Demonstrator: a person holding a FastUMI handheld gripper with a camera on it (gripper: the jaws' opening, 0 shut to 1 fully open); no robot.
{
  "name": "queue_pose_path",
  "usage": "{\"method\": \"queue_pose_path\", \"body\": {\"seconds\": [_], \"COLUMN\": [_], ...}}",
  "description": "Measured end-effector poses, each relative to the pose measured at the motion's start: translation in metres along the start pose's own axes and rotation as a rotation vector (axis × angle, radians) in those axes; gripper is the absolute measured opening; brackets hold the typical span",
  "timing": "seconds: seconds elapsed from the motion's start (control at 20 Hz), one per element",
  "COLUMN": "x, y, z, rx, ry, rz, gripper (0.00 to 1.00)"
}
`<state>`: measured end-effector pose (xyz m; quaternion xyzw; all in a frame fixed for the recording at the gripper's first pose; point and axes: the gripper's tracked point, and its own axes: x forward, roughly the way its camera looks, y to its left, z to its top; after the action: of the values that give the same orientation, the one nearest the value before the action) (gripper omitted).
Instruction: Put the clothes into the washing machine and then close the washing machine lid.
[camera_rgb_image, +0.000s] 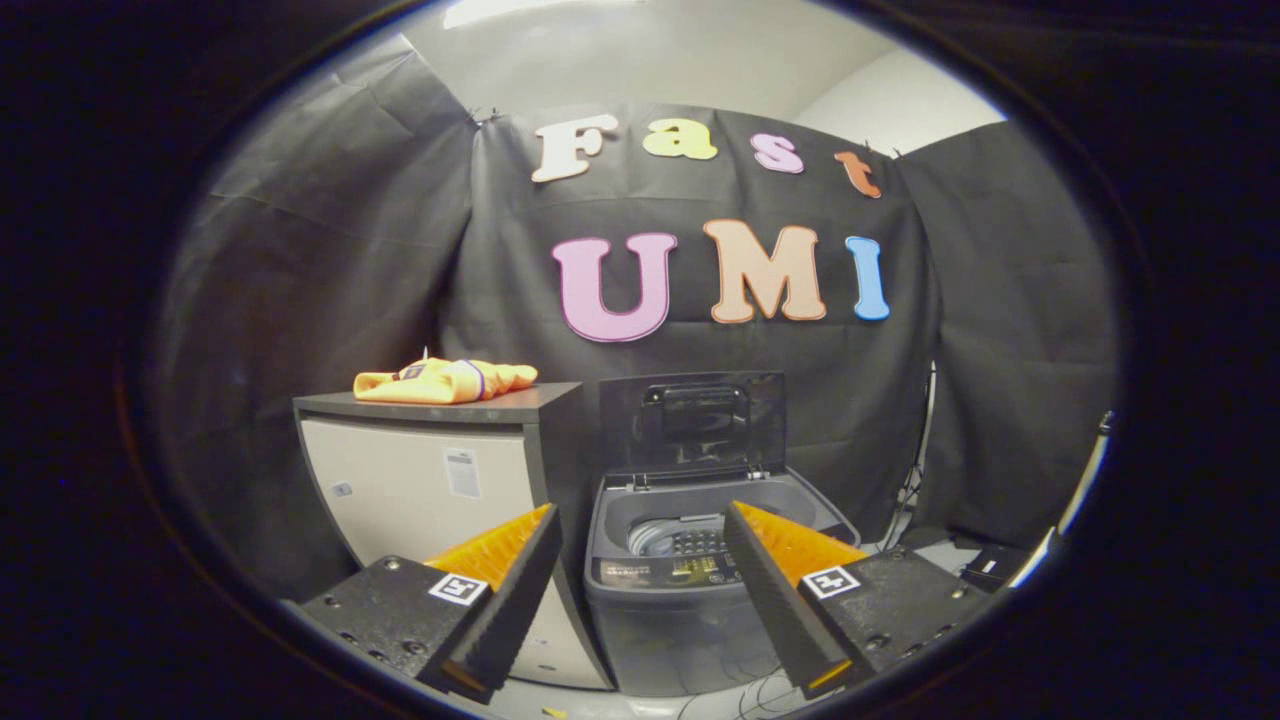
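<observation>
Clothes (446, 381), a folded orange bundle with a dark stripe, lie on the top of a cabinet (430, 480), near its middle and a little toward its back edge, touching nothing else. That cabinet has a dark top and side panel and a pale front with two small stickers. Just beside its right side stands the washer (690, 590), a grey top-loading machine, lower than the cabinet's top. Its lid (692, 420) is up, tilted back on hinges at the rear edge of the machine, dark and see-through, with a handle showing near its upper part. Under the lid the round drum mouth (675, 535) lies open, and a control panel (670, 570) runs along the front edge of the machine's top. The gripper (640, 540) hangs in the air well short of both machine and cabinet, its fingers spread wide with nothing between them; the left finger overlaps the cabinet's lower right corner and the right finger overlaps the washer's front right corner. The clothes are well beyond the fingers and up to the left of them, while the washer's opening sits straight ahead in the gap. Thin cables (770, 690) lie on the floor under the washer's front.
</observation>
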<state>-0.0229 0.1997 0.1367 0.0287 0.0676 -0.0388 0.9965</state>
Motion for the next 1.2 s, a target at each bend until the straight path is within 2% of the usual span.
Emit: {"method": "queue_pose_path", "body": {"seconds": [0.6,1.0,1.2], "x": [0.003,0.016,0.04], "y": [-0.002,0.032,0.066], "z": [0.005,0.075,0.106], "rx": [0.027,-0.002,0.019], "ry": [0.002,-0.059,-0.049], "rz": [-0.01,0.035,0.079], "gripper": [0.96,0.96,0.96]}}
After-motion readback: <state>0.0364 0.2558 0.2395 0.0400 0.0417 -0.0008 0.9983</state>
